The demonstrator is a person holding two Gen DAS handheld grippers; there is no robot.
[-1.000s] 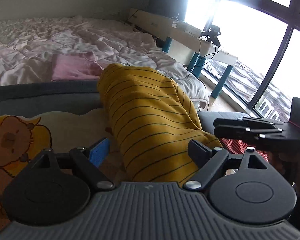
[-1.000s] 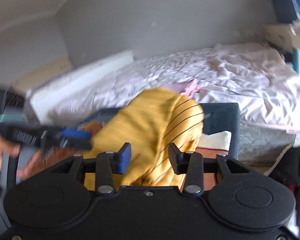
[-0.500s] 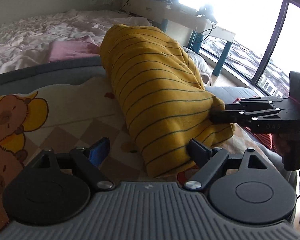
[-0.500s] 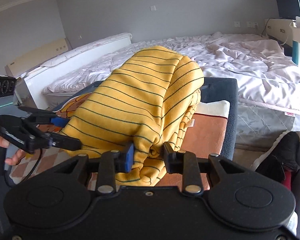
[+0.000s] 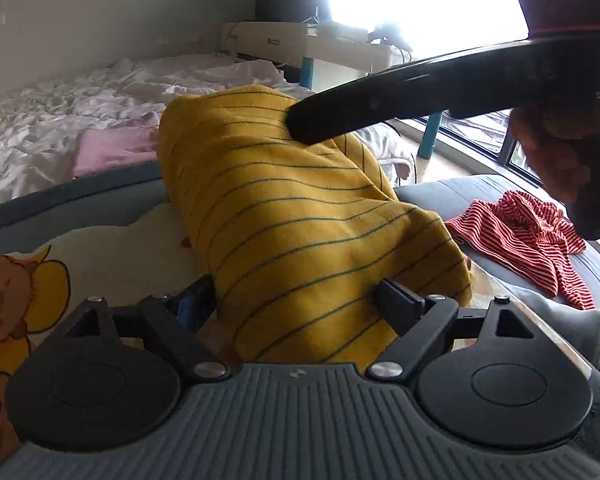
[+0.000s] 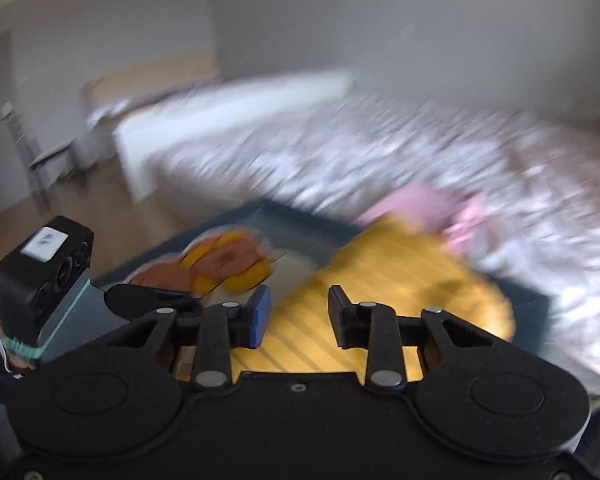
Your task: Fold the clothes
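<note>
Yellow striped garment (image 5: 300, 216), centre frame, doubled into 1 thick bundle on cartoon-print mat (image 5: 112, 248); left gripper (image 5: 300, 300) and right gripper (image 6: 298, 314) both spread, empty; red striped garment (image 5: 528, 236), right edge, crumpled, unfolded.

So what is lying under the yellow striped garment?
The yellow striped garment lies on a cartoon-print blanket spread over a dark grey cushion. The blanket shows on the left side only. What sits directly beneath the cloth is covered, so I cannot tell.

Motion-blurred bed (image 6: 440, 152) and yellow striped garment (image 6: 400, 296)
</note>
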